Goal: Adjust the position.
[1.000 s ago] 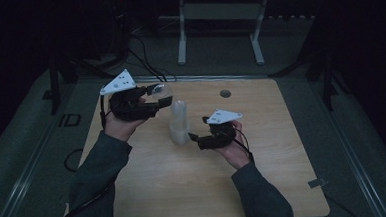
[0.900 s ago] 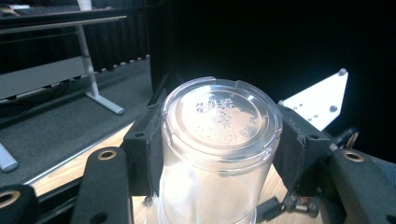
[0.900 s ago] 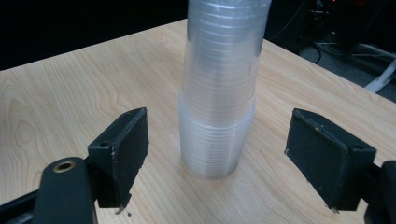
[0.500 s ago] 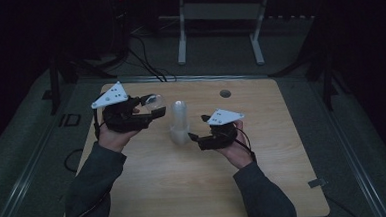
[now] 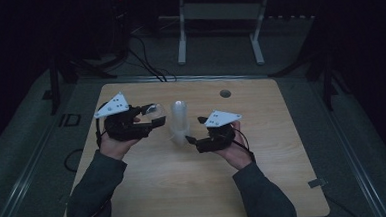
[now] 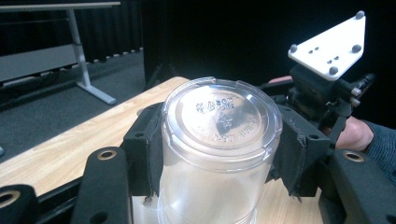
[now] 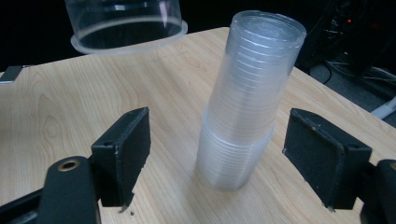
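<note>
My left gripper (image 5: 149, 118) held 1 clear plastic cup (image 6: 219, 140) firmly between its black pads, upside down, above the wooden table (image 5: 265, 185). My right gripper (image 5: 195, 133) had just narrowed; its jaws stood apart around the stack of cups (image 7: 247, 107), not touching. Behind the table stood a white frame (image 5: 216, 17) and cables (image 5: 148, 61).

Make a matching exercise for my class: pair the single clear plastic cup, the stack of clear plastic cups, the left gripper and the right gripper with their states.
Things:
1. single clear plastic cup
2. upside-down stack of clear plastic cups
3. left gripper
4. right gripper

States:
A. open, jaws either side of the stack
B. standing on the wooden table
C. shut on one cup
D. held off the table

Pairs: 1-D, 2-B, 3-C, 4-A
</note>
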A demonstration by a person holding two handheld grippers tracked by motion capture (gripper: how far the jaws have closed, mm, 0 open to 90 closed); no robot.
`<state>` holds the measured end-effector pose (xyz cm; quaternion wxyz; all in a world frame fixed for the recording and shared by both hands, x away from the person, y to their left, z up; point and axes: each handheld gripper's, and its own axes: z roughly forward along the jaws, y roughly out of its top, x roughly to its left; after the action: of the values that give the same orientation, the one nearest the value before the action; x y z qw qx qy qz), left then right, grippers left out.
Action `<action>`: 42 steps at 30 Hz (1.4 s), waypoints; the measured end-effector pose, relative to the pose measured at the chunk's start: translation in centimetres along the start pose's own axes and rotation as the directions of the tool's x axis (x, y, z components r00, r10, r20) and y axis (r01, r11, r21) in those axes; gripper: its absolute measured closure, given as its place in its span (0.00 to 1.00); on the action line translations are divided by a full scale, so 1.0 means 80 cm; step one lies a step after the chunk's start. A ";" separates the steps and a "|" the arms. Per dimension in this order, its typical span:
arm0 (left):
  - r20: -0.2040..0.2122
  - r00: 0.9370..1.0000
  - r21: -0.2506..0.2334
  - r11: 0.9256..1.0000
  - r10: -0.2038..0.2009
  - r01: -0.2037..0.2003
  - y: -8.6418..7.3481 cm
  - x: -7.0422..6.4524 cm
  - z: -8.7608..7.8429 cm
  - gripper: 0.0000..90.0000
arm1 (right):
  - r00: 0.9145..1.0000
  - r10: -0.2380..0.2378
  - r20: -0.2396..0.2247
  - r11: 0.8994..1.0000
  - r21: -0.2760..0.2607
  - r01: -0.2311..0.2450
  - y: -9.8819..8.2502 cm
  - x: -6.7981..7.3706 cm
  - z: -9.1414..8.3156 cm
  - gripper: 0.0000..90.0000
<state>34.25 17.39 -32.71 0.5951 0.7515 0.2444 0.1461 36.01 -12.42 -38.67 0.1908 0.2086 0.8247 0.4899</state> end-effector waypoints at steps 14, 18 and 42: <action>0.016 0.999 -0.004 0.999 -0.034 0.034 -0.028 -0.003 0.000 0.46 | 0.998 0.003 -0.066 0.999 -0.046 -0.006 0.003 0.007 0.003 0.25; 0.022 0.999 -0.010 0.999 -0.046 0.046 -0.036 -0.003 0.000 0.46 | 0.996 0.011 -0.088 0.997 -0.069 -0.017 0.002 0.009 0.003 0.25; 0.053 0.995 -0.027 0.996 -0.081 0.083 -0.054 -0.005 0.006 0.46 | 0.979 -0.008 -0.202 0.990 -0.140 -0.021 0.003 0.026 0.014 0.25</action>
<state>33.34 17.57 -36.95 0.6176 0.7355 0.2576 0.1057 34.88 -10.41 -39.22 0.1188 0.1463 0.8022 0.5665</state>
